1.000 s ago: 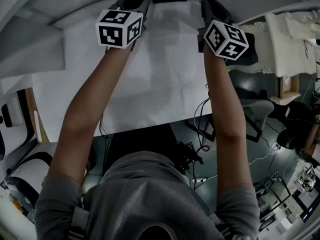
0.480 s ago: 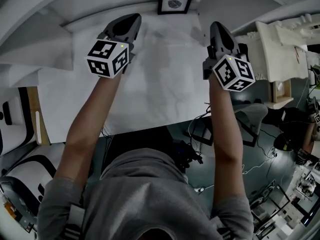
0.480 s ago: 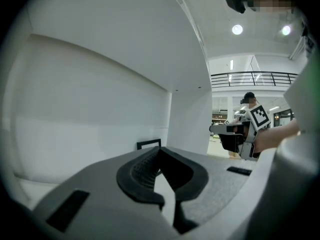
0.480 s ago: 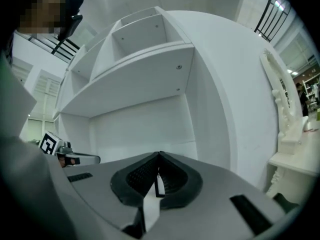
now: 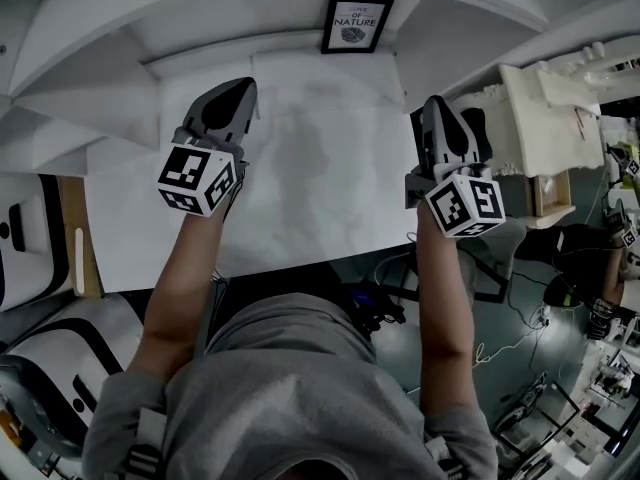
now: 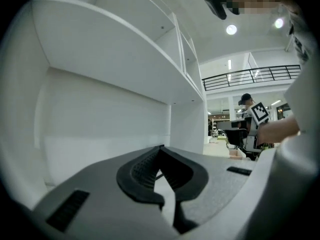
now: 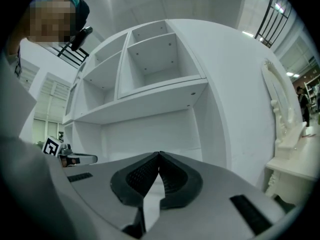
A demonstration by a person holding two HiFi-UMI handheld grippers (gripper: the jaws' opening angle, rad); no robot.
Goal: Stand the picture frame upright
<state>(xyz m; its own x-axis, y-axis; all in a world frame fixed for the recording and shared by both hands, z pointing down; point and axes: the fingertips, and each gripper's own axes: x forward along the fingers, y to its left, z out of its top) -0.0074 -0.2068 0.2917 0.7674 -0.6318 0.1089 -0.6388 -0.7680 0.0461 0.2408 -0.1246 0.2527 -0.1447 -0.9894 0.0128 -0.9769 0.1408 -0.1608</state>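
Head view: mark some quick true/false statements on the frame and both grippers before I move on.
1. The picture frame stands upright past the far edge of the white sheet. True.
2. The left gripper is clamped on the frame. False: its jaws are together on nothing, well clear of the frame.
3. The right gripper has its jaws together and empty. True.
4. The frame lies face down on the sheet. False: its printed face shows towards the person.
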